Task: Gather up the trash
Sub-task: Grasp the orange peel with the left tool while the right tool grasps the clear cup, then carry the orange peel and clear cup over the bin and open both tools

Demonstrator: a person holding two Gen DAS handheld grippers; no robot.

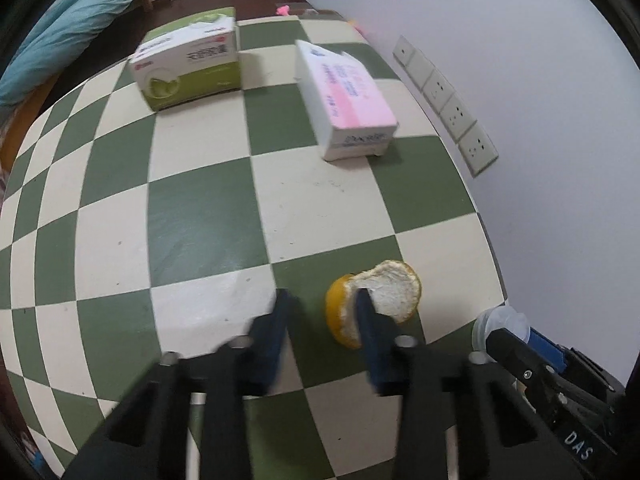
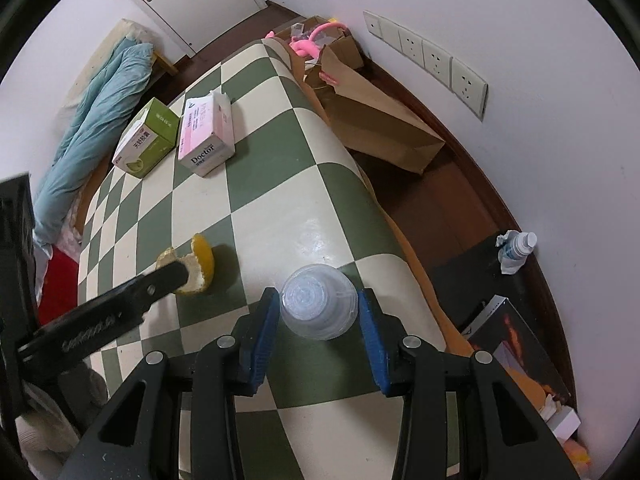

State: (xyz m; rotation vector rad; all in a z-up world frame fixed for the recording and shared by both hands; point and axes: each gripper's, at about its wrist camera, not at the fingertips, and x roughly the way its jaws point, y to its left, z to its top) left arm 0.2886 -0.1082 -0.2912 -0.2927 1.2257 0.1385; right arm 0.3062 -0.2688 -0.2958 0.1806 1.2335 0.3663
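On the table with the green and cream checked cloth [image 1: 192, 216], a piece of orange peel [image 1: 384, 300] is seen near the edge that runs along the wall. The left gripper [image 1: 324, 312] is placed at the peel: its right finger lies against the white inner side of the peel, while the left finger stands apart from it, so the jaws are not clamped on the peel. In the right wrist view the same peel [image 2: 198, 264] is partly covered by a black finger of the left gripper. The right gripper [image 2: 318, 308] is closed on a clear plastic cup [image 2: 318, 306], which is pressed between both blue pads and held above the cloth. Further back a green box [image 1: 188, 60] and a pink and white tissue pack [image 1: 348, 96] are standing. A brown paper bag [image 2: 372, 120] is seen on the floor beside the table.
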